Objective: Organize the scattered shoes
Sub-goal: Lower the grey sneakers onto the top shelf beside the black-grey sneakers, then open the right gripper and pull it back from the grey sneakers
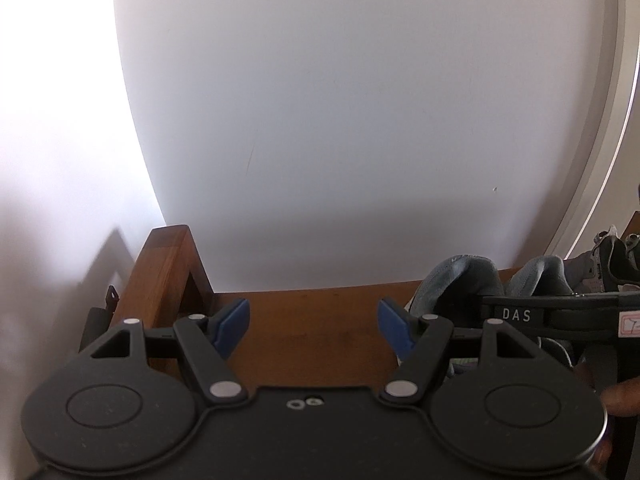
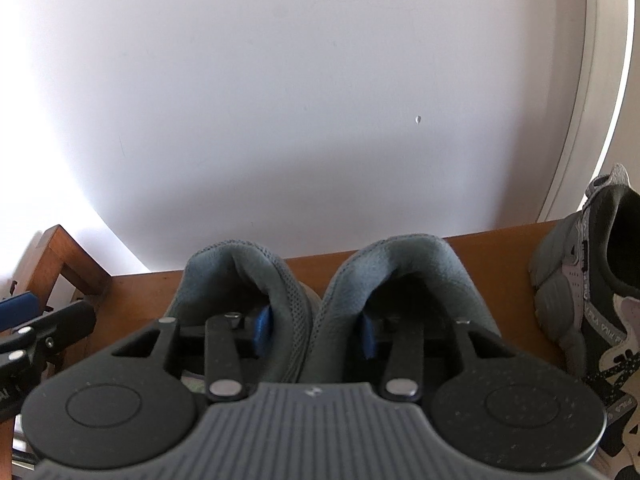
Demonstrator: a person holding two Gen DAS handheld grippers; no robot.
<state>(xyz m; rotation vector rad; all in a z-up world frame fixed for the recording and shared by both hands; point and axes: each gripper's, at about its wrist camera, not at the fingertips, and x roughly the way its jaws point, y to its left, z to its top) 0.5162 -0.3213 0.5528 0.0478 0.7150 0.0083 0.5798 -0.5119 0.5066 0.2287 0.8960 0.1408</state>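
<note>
A pair of grey-blue shoes (image 2: pixel 316 304) stands side by side on the brown wooden shelf (image 2: pixel 500 256), heels toward me. My right gripper (image 2: pixel 316 330) has one blue finger inside each shoe and pinches the two inner collars together. In the left wrist view the same pair (image 1: pixel 472 280) sits to the right, with the right gripper's black body across it. My left gripper (image 1: pixel 314 326) is open and empty, hovering over the bare shelf top (image 1: pixel 312 344) left of the pair.
A grey, black and white sneaker (image 2: pixel 592 280) stands on the shelf right of the pair; it shows at the far right in the left wrist view (image 1: pixel 612 264). A white wall (image 1: pixel 340 120) rises right behind the shelf. The shelf's raised wooden end post (image 1: pixel 168 272) is at the left.
</note>
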